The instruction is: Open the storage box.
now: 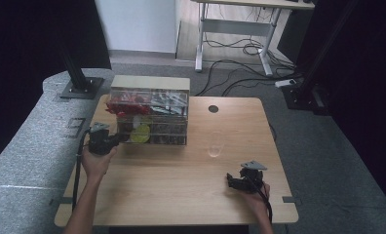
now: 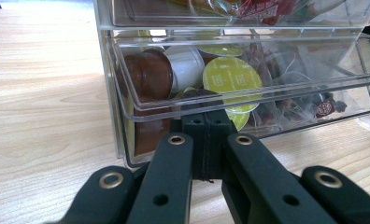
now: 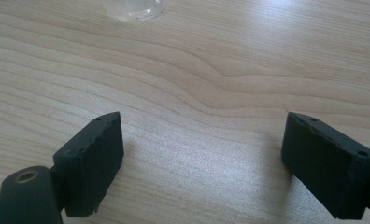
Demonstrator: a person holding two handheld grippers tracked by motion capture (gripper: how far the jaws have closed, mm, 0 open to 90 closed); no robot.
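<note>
Looked like the drawer-pulling step: left tongs [image 2: 206, 140] pinched shut on the clear drawer [image 2: 239, 93] of the organizer [image 1: 149, 117] at the bench's [image 1: 181, 185] back-left, a straight pull probably next, right tongs [image 3: 204, 163] wide open, empty.

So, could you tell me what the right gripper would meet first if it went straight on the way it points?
Probably the clear glass on the table; the right gripper is open, with bare wood between, though depth is unclear.

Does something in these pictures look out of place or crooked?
Yes. On the clear drawer box, the lower drawer is partly pulled out and sits skewed against the frame. The left gripper, jaws closed, is at its front lip. A clear glass stands alone mid-table.
</note>
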